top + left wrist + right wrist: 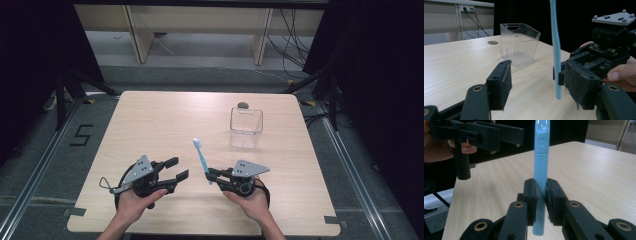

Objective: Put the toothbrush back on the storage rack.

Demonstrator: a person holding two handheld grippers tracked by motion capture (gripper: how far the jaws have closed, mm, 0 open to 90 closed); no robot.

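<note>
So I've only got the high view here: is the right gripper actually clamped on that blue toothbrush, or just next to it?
Observer: Clamped. In the right gripper view both pads of the right gripper press the ribbed handle of the toothbrush.
Operator: And the left one?
Observer: The left gripper is open, jaws wide apart with nothing between them.
Operator: Anything in the clear box?
Observer: The left gripper view shows the box empty, with a handle cut-out near its rim.
</note>
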